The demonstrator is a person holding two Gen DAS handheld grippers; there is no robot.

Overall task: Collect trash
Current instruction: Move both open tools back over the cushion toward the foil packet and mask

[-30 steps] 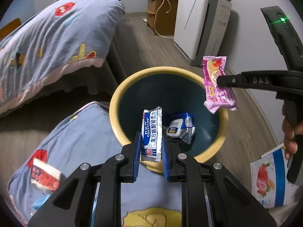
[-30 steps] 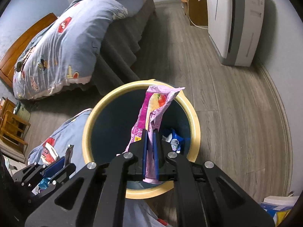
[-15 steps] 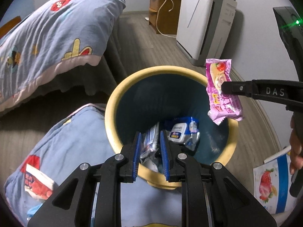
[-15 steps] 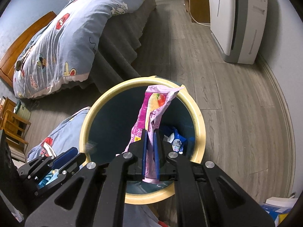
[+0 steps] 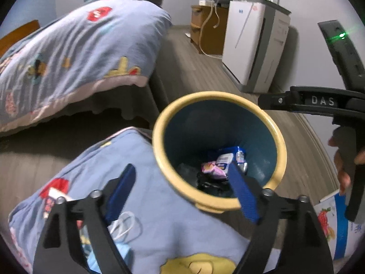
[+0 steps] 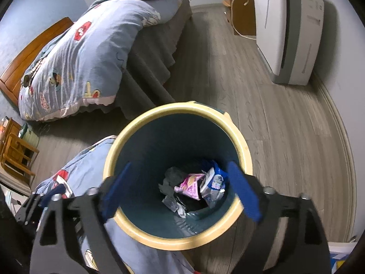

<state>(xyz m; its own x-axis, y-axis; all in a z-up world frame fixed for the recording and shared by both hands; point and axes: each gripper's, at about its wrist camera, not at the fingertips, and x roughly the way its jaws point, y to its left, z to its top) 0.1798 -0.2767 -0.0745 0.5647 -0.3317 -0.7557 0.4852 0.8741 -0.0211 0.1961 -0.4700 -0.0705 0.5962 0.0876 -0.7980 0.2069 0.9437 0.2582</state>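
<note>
A round bin with a yellow rim [image 5: 159, 155] [image 6: 247, 157] and a dark teal inside stands on the wood floor. At its bottom lie a pink wrapper [image 5: 213, 168] [image 6: 190, 186], a blue and white packet [image 5: 228, 157] [image 6: 213, 180] and grey scraps. My left gripper [image 5: 182, 178] hangs over the bin's near rim, its jaws opening, nothing between them. My right gripper [image 6: 179, 180] hangs right above the bin's mouth, jaws opening and empty too; in the left wrist view it shows from the side, with a hand [image 5: 342, 157] on its handle.
A blue cartoon-print cushion [image 5: 127, 166] beside the bin carries a red and white wrapper [image 5: 53, 197] and a white cord [image 5: 124, 225]. A bed with a blue quilt [image 6: 86, 52] lies behind. A white appliance [image 6: 289, 22] stands at the wall, a strawberry carton [image 5: 326, 219] at right.
Both grippers have opened wide. The white packet fell from the left one and the pink wrapper from the right one; the pink wrapper now lies in the bin.
</note>
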